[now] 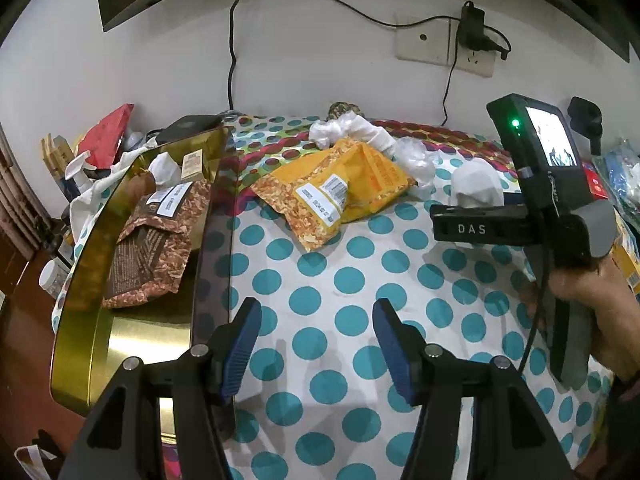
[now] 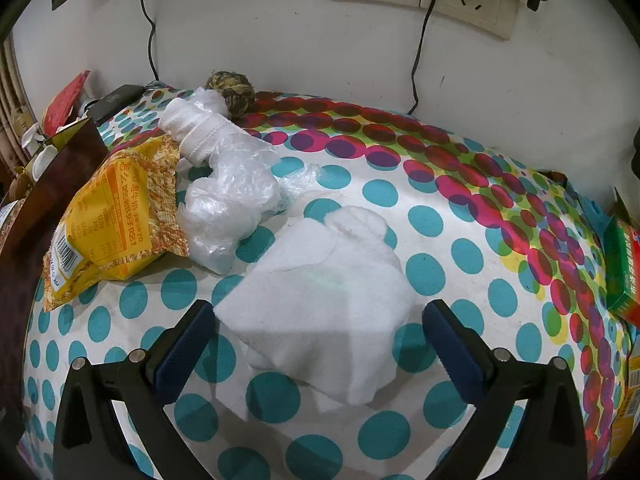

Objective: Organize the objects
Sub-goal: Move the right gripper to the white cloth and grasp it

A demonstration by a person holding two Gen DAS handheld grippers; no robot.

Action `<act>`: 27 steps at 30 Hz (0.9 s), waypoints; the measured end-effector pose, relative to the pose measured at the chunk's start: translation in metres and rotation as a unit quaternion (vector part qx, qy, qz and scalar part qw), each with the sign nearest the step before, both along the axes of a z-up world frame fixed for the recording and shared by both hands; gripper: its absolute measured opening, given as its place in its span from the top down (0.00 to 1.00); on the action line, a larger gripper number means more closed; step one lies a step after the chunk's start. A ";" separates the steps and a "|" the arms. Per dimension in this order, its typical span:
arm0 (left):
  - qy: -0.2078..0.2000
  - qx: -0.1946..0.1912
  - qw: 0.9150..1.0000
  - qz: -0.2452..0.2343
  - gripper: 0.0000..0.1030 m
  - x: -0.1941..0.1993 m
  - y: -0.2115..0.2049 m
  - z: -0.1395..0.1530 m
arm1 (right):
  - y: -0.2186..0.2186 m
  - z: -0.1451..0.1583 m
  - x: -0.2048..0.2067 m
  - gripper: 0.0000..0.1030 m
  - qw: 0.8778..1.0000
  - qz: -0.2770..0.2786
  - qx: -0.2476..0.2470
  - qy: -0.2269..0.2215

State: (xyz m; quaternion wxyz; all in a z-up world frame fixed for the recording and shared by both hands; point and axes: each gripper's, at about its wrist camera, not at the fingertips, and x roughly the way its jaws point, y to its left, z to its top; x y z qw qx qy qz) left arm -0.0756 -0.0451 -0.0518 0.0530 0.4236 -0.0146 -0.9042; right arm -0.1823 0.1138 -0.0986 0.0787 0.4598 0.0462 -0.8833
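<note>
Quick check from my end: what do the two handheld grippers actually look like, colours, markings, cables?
Both are black frames with silver bolts and ribbed dark-blue pads on the jaws. The left gripper shows only that. The right gripper, seen from the left wrist view, has a grey handle, a small lit screen beside a green light, white "DAS" lettering and a black cable down the handle.

On my spotted cloth: a brown snack packet lying flat inside the gold tin, a yellow snack packet crumpled just beside it, crinkled clear plastic bags touching that packet, and a folded white tissue nearer me.
</note>
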 end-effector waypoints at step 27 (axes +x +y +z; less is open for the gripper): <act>-0.009 0.000 1.000 -0.009 0.42 -0.018 0.011 -0.004 | 0.019 0.012 0.018 0.65 0.999 -0.009 -0.030 0.032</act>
